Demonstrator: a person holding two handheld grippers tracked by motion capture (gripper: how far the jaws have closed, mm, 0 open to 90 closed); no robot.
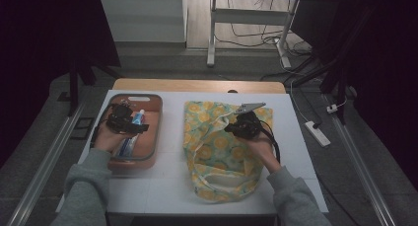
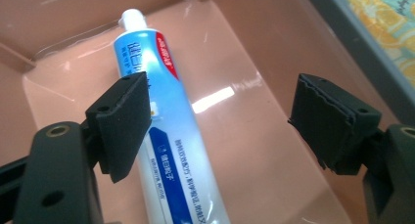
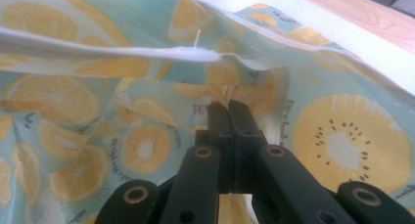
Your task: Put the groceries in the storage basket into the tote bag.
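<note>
- High view: white table (image 1: 167, 186) with a salmon-coloured tray (image 1: 148, 157) at the left and a fruit-print cloth bag (image 1: 217, 147) at the middle-right.
- High view: left gripper (image 1: 129, 123) hangs over the tray, the person's left hand (image 1: 106, 137) at the tray's near-left edge. A blue-and-white toothpaste tube (image 1: 133, 134) lies lengthwise in the tray, cap end away from the person, under the gripper.
- High view: right gripper (image 1: 235, 127) sits on the upper part of the bag, grey plate on top, right hand (image 1: 261, 147) behind it. The bag's white strap loops toward the near edge of the table.
- Left gripper view: jaws spread wide, nothing pressed between them. The toothpaste tube (image 2: 166, 131) lies flat on the tray floor (image 2: 254, 150), running from top-left to the bottom; the left pad (image 2: 122, 121) overlaps the tube's side, the right pad (image 2: 328, 121) is well clear of it. Whether the left pad touches the tube I cannot tell.
- Right gripper view: jaws pressed together, pinching a fold of the bag fabric (image 3: 222, 94) at their tips. Printed cloth (image 3: 98, 111) spreads around; a white edge band (image 3: 112, 50) crosses above the jaws.
</note>
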